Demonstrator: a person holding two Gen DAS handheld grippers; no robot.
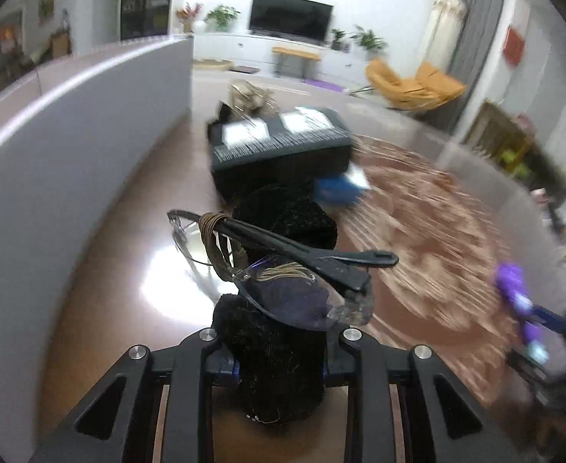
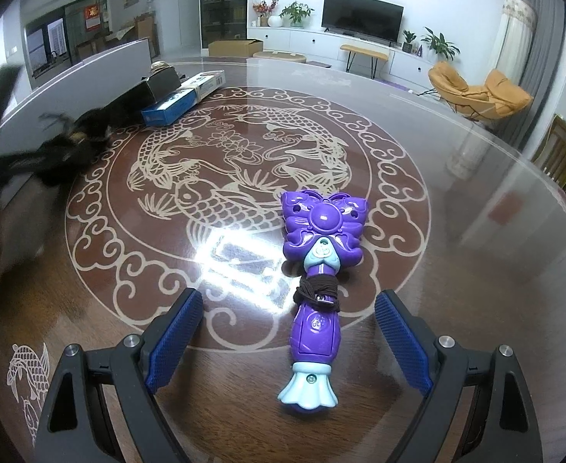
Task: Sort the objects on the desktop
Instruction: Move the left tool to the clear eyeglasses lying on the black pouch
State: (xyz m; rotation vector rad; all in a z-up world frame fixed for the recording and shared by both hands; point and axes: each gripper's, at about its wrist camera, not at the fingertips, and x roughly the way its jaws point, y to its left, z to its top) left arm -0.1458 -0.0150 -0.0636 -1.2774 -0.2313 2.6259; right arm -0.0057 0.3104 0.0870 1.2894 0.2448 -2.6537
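Table [image 2: 456, 231]: glasses [image 1: 294, 293] only in left view

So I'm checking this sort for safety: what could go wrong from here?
1. The glasses lie loosely across the black fuzzy object that the left gripper squeezes; they could slide off.
2. The right gripper stands open around the purple toy, whose smooth handle might slip when gripped.

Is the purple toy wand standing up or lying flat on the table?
Lying flat. The purple toy wand rests lengthwise on the table, flared base toward the camera, between the open right tongs, whose pads do not touch it.
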